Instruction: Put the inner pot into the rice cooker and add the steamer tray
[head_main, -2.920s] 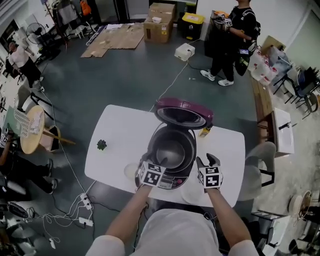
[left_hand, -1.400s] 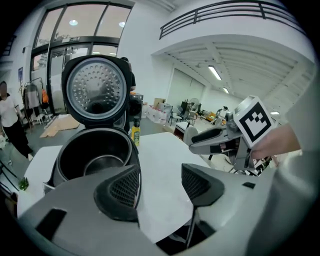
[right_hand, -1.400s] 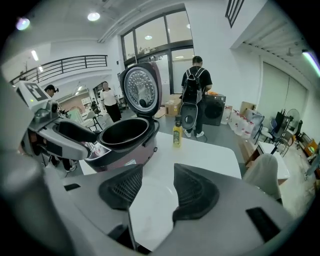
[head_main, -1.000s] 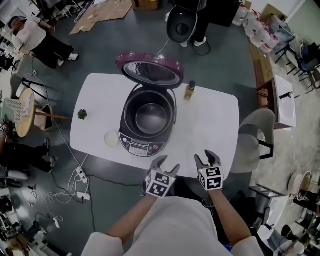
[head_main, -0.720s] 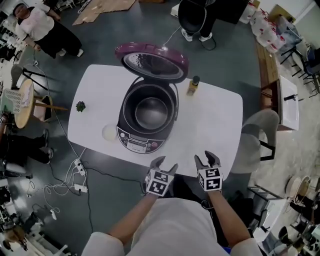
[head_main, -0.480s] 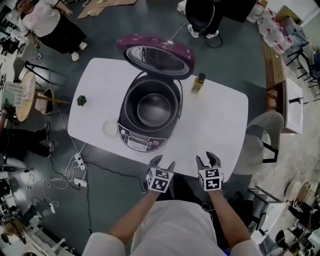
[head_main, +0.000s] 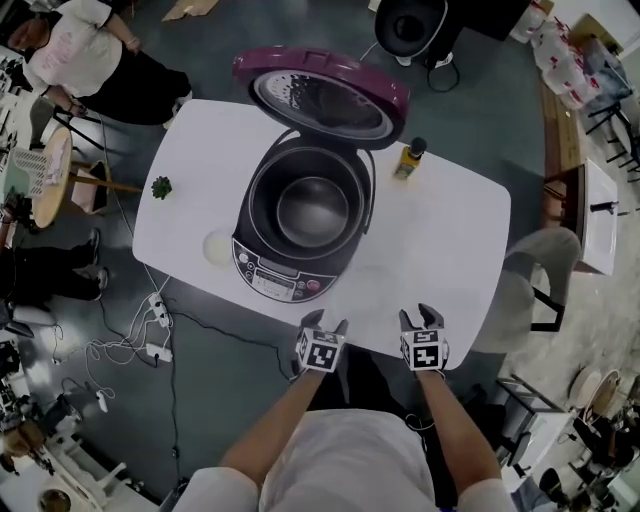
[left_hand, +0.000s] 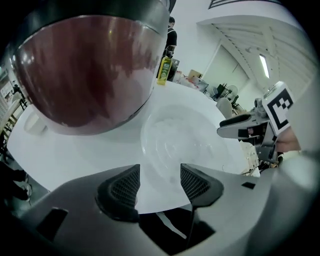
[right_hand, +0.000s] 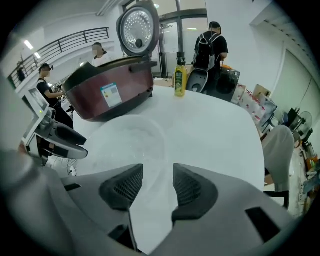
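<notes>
Head view: left hand-held gripper and right hand-held gripper gape empty at six o'clock of the steamer tray, seemingly light and slick, so pinch its rim.

no readable text, blue-and-white sticker on rice cooker (print too small), bottle label likewise blurred

Left hand-held gripper, right hand-held gripper, gaping

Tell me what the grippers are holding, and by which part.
Nothing. The left gripper and right gripper both have jaws apart and empty; the tray lies on the table ahead.
</notes>
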